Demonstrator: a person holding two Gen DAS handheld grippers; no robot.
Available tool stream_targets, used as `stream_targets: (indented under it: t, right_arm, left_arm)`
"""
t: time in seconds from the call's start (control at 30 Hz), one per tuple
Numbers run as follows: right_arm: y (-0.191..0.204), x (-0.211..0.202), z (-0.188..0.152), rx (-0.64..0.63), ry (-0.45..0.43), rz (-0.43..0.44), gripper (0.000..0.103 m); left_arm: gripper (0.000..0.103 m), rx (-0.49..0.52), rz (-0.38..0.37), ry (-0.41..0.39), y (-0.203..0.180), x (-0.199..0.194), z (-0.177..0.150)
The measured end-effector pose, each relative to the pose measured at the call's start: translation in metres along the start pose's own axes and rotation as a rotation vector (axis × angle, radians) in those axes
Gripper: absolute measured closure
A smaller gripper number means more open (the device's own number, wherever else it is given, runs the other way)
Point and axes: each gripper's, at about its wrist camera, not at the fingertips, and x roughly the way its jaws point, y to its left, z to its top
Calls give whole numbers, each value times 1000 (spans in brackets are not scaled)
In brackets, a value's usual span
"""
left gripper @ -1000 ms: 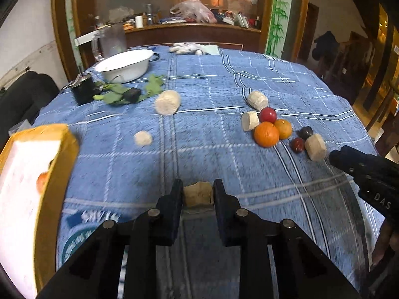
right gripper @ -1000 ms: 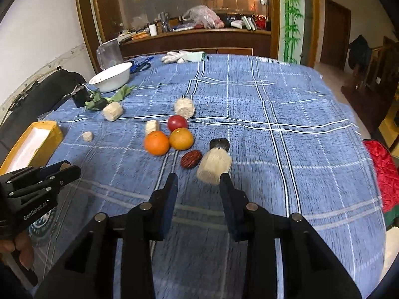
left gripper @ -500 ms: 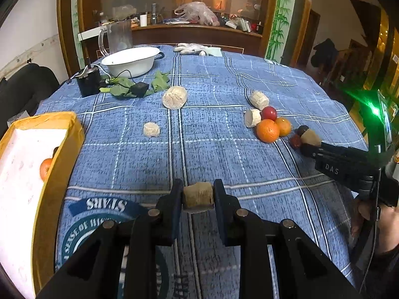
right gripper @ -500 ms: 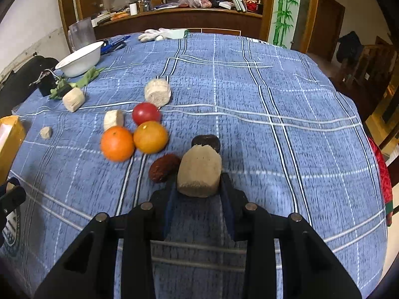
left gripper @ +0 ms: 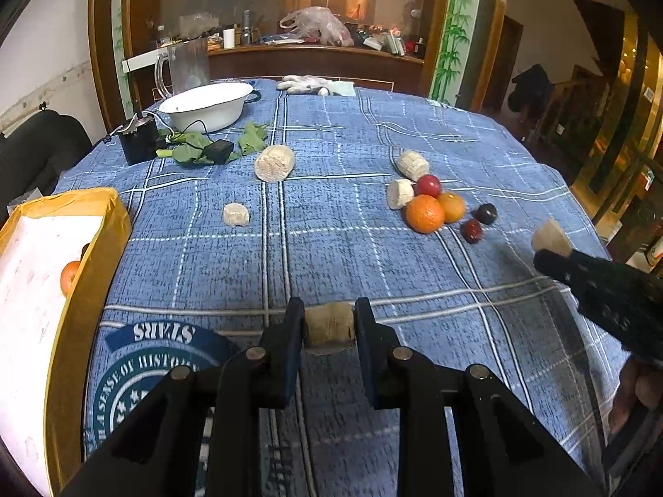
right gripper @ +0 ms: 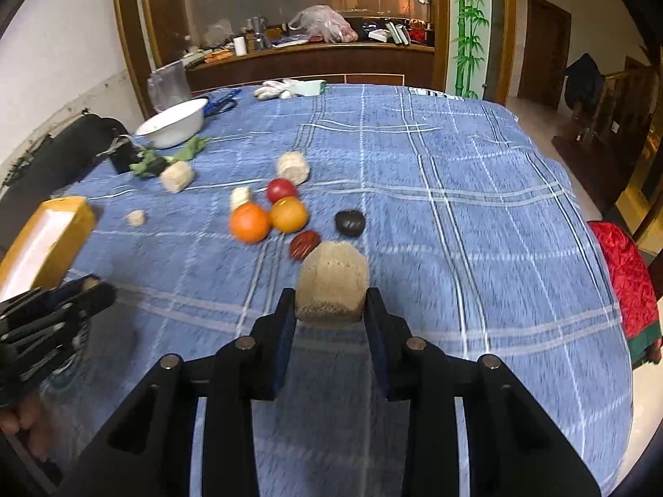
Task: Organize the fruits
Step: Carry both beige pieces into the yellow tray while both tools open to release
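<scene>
My left gripper is shut on a small beige chunk, held above the blue checked cloth. My right gripper is shut on a larger beige chunk, lifted off the table; this chunk also shows at the right of the left wrist view. On the cloth lie two oranges, a red tomato, a dark red fruit and a dark round fruit. Several more beige chunks lie scattered. A yellow box at the left holds an orange fruit.
A white bowl, a clear jug, green leaves and a black device with cables sit at the far left. White gloves lie at the table's far edge. A red cushion sits past the right edge.
My right gripper closed on the larger beige chunk and lifted it back from the fruit cluster. My left gripper, still holding its chunk, drifted slightly toward the yellow box.
</scene>
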Motion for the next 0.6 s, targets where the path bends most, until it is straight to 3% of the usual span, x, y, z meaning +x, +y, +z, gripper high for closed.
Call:
stream_targets:
  t: [0.3,0.6]
  right_arm:
    - [21,-22,-30,-9,6,-13,69]
    - [44,-39,-34,-39,-25,-6,69]
  left_arm:
    - [79,17,15,-25,-6,-25,-14]
    - [79,6,44,-43,2,-45,-23]
